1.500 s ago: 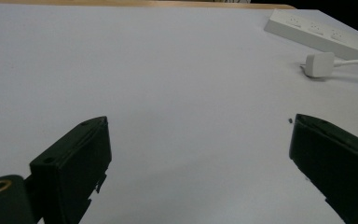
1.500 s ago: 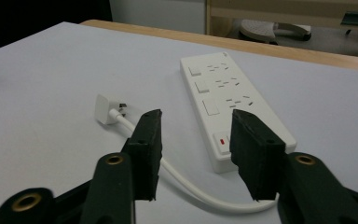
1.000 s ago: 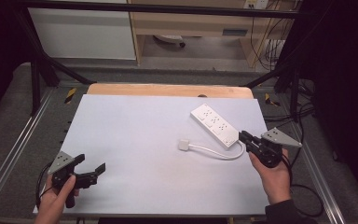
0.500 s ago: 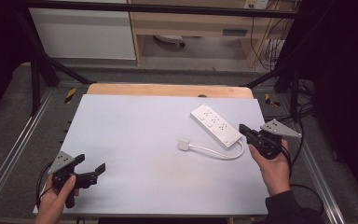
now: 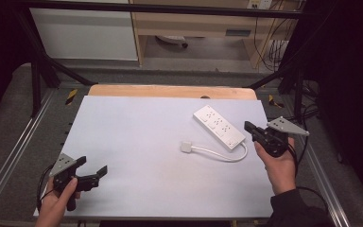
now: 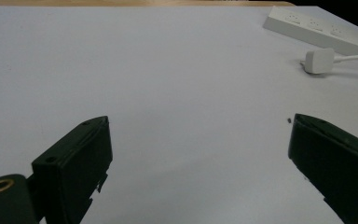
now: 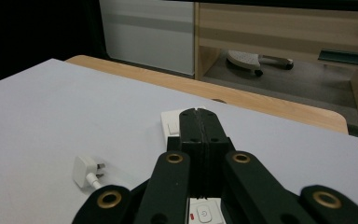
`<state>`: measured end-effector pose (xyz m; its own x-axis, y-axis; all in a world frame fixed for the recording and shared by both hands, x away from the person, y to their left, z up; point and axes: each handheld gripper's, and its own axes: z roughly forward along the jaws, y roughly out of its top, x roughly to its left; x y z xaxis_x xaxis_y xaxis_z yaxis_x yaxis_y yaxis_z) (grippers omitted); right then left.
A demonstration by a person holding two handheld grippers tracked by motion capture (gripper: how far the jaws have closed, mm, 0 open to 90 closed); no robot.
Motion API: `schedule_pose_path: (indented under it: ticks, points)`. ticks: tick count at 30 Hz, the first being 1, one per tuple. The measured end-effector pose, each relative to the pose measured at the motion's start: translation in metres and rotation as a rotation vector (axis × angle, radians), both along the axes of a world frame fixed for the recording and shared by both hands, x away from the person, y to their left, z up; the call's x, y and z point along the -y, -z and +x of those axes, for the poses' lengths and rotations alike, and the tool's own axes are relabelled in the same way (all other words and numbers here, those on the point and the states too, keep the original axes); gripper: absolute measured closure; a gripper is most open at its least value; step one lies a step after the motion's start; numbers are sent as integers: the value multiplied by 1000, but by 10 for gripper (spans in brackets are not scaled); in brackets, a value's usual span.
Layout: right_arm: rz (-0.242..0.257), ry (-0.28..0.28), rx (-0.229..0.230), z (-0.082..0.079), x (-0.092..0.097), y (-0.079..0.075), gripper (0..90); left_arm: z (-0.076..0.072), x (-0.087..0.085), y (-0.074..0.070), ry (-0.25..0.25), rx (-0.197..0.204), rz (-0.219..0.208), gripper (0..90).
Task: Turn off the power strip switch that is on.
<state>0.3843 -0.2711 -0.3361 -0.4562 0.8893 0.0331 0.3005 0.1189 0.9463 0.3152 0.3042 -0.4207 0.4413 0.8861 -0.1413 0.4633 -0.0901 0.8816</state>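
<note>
Over the last second the right tongs [image 5: 249, 126] have travelled up and forward along the right edge of the table [image 5: 137, 142], from beside the cable loop to the near end of the white power strip [image 5: 218, 127]. The left tongs [image 5: 93, 171] have stayed where they were at the near left corner.

That approach suggests the right tongs are lining up on the strip's switch end. In the right gripper view the jaws are pressed together with nothing between them, their tips hanging over the strip's body [image 7: 171, 125], and a round power button [image 7: 205, 213] lies just beneath them. A closed tip would suit pressing that button or nudging the strip, though whether it touches the strip yet cannot be told.

The left tongs are spread wide and hold nothing, hovering low over bare table, well apart from the strip.

The power strip lies flat on the right half of the table, sockets up. Its long axis runs diagonally, far end toward the table's back middle, near end toward the right edge and the person's right hand [image 5: 280, 163]. Its cable [image 5: 224, 154] leaves the near end, curves back leftward and ends in the white plug [image 5: 185, 146], which lies just beside the strip, toward the table's centre.
</note>
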Motion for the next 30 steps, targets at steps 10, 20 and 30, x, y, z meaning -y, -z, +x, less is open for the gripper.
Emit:
schedule_pose_path:
  ticks: [10,20,30]
  points:
    - [6,4,10,13,-3,-4,900,0,0,0,4,-3,2,60]
    - [34,-3,1,26,-6,-4,900,0,0,0,4,-2,2,59]
    - [20,4,-11,39,-11,0,900,0,0,1,5,-6,1,59]
